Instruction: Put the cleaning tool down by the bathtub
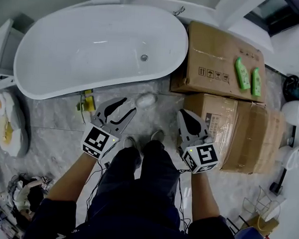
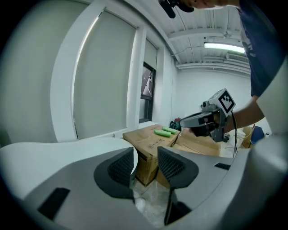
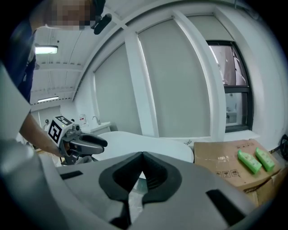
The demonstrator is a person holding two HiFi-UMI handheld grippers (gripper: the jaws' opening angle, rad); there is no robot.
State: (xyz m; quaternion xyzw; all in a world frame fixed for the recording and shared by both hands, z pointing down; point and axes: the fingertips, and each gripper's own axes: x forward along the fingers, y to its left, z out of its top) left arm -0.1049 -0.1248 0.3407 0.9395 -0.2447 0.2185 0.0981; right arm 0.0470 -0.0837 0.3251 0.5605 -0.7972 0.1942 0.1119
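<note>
- Bathtub [image 1: 83, 48]: is lying across the far side of the floor, its long axis running left to right ahead of the person.
- Boxes [image 1: 217, 60]: are standing to the right of the tub, the far one touching its right end, with two green bottles [image 1: 248, 75] lying on top.
- Left gripper [image 1: 129, 105]: is hovering above the floor in front of the tub, jaws parted with a clear gap and nothing between the pads [image 2: 122, 167]; it is gripping nothing.
- Right gripper [image 1: 183, 114]: is hovering beside the near box, jaws pressed together at the tips [image 3: 141, 168] with nothing caught in them.
- Pale bundle [image 1: 146, 99]: is lying on the floor against the tub's base, between the two grippers and slightly beyond them.
- Yellow tool [image 1: 85, 102]: judged to be the cleaning tool, it is already lying on the floor just beside the tub's near wall, free of both grippers. It is lying to the left of the left gripper, which is much the nearer one. Its long axis is appearing to point toward the tub, though it is too small to be sure.
</note>
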